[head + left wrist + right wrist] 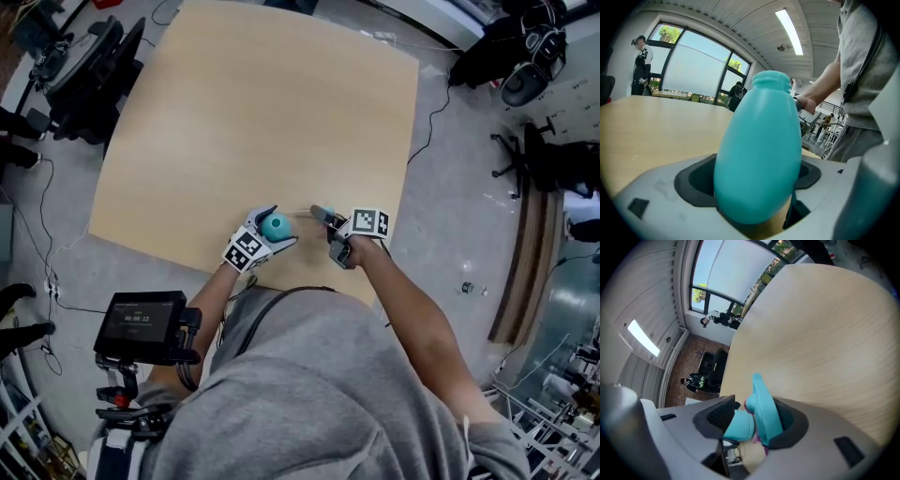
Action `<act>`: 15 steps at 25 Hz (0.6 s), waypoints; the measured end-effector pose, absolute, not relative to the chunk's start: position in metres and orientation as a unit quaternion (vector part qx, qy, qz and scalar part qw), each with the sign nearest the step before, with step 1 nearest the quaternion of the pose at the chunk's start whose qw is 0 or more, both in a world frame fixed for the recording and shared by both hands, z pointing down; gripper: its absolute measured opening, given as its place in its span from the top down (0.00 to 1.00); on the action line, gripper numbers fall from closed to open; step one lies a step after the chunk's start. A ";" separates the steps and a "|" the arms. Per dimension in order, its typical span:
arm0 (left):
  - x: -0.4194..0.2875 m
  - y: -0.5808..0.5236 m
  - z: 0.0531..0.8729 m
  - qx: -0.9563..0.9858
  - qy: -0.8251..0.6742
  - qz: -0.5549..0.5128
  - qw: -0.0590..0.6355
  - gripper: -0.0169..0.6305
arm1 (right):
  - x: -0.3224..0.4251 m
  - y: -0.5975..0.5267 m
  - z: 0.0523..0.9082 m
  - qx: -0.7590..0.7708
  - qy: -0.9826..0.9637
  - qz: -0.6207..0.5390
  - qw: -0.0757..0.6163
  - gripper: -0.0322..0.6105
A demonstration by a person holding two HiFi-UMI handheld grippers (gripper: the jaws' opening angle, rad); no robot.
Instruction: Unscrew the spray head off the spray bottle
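Two claws hung over the near edge of the pale wooden tabletop (262, 122). The left claw (273, 232) pinched the teal egg-shaped plastic spray bottle (759, 150) around its belly, its neck bare. Just beside it, clear of the bottle, the right claw (753, 423) pinched the teal plastic spray head (763, 414), already unscrewed

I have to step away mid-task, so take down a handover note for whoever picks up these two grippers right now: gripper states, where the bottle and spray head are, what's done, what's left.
Left gripper: shut on the teal spray bottle, whose neck is bare.
Right gripper: shut on the spray head, held apart from the bottle, near the table's near edge.
Done: the head is unscrewed and off.
Remaining: probably just setting both parts down on the table.
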State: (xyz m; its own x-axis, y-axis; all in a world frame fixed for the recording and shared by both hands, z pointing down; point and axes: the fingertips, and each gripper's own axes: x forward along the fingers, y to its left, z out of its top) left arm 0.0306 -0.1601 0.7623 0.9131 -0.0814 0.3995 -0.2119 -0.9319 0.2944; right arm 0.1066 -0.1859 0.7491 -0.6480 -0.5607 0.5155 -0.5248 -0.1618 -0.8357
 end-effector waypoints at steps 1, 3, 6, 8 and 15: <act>0.030 -0.161 0.761 0.964 -0.078 0.191 0.170 0.34 | 0.107 -0.185 0.750 -0.422 0.647 -0.635 0.009 0.64; 0.029 -0.165 0.757 0.964 -0.082 0.184 0.172 0.34 | 0.109 -0.185 0.752 -0.426 0.647 -0.632 -0.001 0.57; 0.028 -0.168 0.752 0.965 -0.083 0.181 0.170 0.32 | 0.110 -0.184 0.754 -0.428 0.651 -0.627 -0.014 0.53; 0.026 -0.169 0.752 0.965 -0.083 0.180 0.170 0.30 | 0.110 -0.184 0.756 -0.429 0.653 -0.623 -0.020 0.51; 0.007 -0.177 0.757 0.962 -0.102 0.186 0.170 0.29 | 0.108 -0.184 0.768 -0.459 0.658 -0.593 -0.069 0.38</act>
State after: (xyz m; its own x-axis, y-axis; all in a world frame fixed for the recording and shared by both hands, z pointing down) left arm 0.0065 -0.1774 0.7570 0.9102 -0.1337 0.3921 -0.2602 -0.9209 0.2901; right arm 0.1083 -0.1840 0.7682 -0.5692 -0.5222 0.6351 -0.6851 -0.1257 -0.7175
